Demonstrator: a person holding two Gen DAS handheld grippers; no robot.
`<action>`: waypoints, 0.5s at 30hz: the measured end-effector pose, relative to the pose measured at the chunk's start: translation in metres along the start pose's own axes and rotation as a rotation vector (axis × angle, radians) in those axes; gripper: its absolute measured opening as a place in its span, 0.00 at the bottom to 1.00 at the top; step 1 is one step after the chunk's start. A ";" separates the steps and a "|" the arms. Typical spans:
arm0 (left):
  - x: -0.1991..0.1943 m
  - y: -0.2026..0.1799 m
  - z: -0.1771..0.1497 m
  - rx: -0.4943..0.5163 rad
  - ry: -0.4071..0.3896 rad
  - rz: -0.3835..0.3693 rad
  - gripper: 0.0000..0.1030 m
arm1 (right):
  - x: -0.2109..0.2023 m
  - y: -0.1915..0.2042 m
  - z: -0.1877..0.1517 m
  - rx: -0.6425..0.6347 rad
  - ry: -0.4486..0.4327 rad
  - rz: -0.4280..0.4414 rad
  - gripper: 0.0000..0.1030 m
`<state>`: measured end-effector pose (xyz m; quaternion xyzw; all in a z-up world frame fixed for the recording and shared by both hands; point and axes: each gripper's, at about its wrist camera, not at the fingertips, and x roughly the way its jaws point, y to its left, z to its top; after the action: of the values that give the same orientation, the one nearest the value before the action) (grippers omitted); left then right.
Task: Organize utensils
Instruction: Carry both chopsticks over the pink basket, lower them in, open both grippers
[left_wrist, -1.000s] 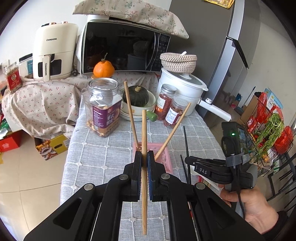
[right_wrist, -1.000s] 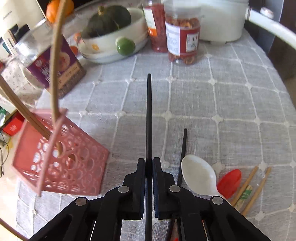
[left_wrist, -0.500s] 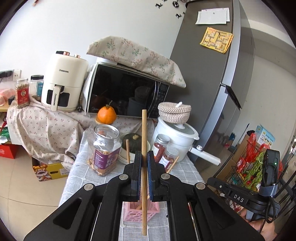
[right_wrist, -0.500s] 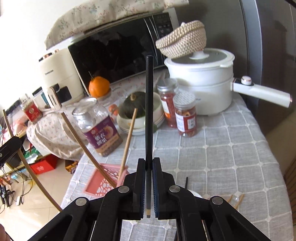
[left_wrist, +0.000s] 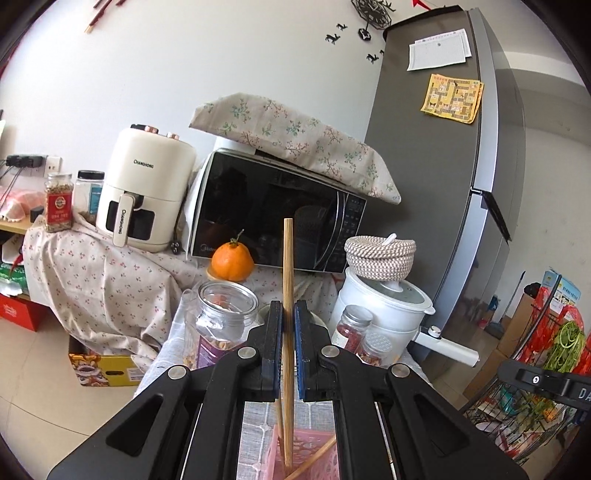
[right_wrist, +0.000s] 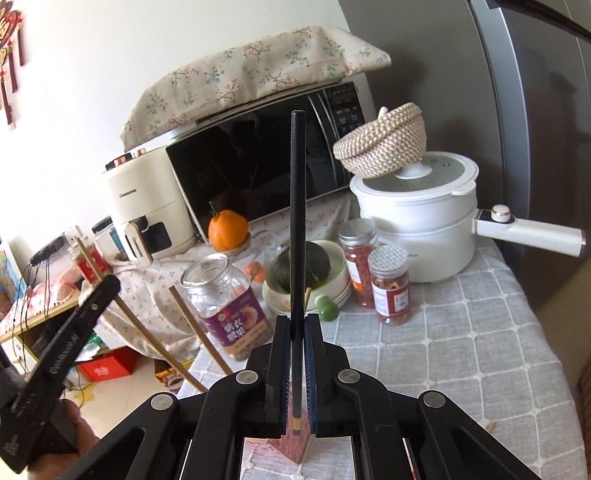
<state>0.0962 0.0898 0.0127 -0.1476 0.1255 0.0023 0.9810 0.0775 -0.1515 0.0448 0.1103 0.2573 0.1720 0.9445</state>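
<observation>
**Two chopsticks pinched upright over the pink basket**

Left gripper (left_wrist: 288, 321) clenched on a wooden chopstick (left_wrist: 288, 266), gripped near the stick's middle. Upper end standing well clear above the fingertips, in front of the microwave (left_wrist: 273, 206); lower end hanging past the pads (left_wrist: 275, 343) down into the pink basket (left_wrist: 314, 454). Two more wooden sticks leaning inside that basket, just beside the held one.

Right gripper (right_wrist: 296, 325) clamped on a black chopstick (right_wrist: 297, 206), seized close to its lower end. Most of its length rising nearly vertical beyond the fingertips, crossing the green squash (right_wrist: 299, 267) in a white bowl (right_wrist: 340, 280); short tip poking out below the pads (right_wrist: 282, 354), just above a corner of the pink basket (right_wrist: 295, 448).

Seen from the right wrist: left gripper body (right_wrist: 59, 354) at lower left, with wooden sticks slanting beside it.
</observation>
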 end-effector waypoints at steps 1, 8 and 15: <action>0.005 0.001 -0.003 0.000 0.009 0.011 0.06 | 0.000 0.000 0.000 0.004 -0.003 0.004 0.05; 0.042 -0.003 -0.021 0.011 0.160 0.022 0.07 | -0.001 -0.001 0.004 0.022 -0.028 0.043 0.05; 0.044 -0.002 -0.022 0.000 0.322 0.033 0.17 | 0.009 0.006 0.004 0.027 -0.022 0.076 0.05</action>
<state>0.1330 0.0802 -0.0183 -0.1439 0.2835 -0.0053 0.9481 0.0847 -0.1427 0.0458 0.1343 0.2447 0.2029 0.9386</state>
